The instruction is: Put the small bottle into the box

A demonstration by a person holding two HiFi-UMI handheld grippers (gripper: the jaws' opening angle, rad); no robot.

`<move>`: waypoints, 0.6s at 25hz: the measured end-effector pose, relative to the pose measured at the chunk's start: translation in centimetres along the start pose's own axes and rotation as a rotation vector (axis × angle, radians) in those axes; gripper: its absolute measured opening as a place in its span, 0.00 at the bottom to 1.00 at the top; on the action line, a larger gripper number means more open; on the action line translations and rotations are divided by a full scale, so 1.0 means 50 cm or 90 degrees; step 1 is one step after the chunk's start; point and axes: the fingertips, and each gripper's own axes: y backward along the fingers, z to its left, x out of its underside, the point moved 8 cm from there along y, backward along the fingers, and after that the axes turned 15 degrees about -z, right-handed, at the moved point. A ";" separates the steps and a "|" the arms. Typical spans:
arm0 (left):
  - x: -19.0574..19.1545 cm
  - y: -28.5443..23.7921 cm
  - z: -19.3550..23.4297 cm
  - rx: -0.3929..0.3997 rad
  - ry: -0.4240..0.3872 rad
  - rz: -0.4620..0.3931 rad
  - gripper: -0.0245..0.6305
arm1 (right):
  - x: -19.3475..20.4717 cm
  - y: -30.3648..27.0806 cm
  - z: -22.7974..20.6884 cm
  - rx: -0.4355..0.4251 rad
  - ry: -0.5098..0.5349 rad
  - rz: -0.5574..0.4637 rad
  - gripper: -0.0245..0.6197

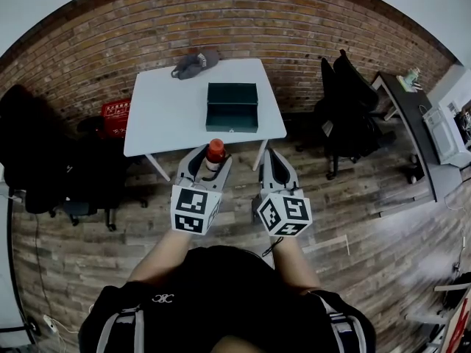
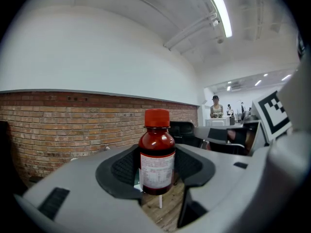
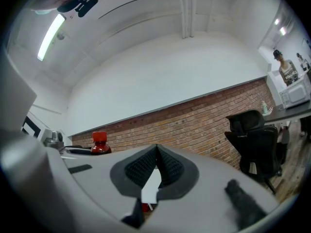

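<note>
Standing upright, cap up: small bottle (image 2: pixel 157 154) | in left gripper (image 1: pixel 210 166) | box (image 1: pixel 232 121) seemingly open

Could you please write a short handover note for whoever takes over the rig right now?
Left hand-held gripper: shut on the small bottle, held upright in the air, short of the table.
Right hand-held gripper: shut, empty, beside the left one.
Box: on the white table ahead of both grippers, apparently open.
Done: bottle is in the grip.
Left: carry it forward over the box, lower it in, release.
</note>
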 end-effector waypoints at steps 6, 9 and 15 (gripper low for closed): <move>0.008 -0.013 -0.044 -0.013 -0.003 -0.001 0.38 | -0.001 0.016 -0.045 -0.013 -0.001 0.003 0.08; 0.012 -0.014 -0.063 -0.019 -0.004 0.003 0.38 | -0.001 0.021 -0.060 -0.023 -0.001 0.010 0.08; 0.016 -0.022 -0.068 -0.028 -0.006 -0.001 0.38 | 0.000 0.016 -0.067 -0.042 0.001 0.008 0.08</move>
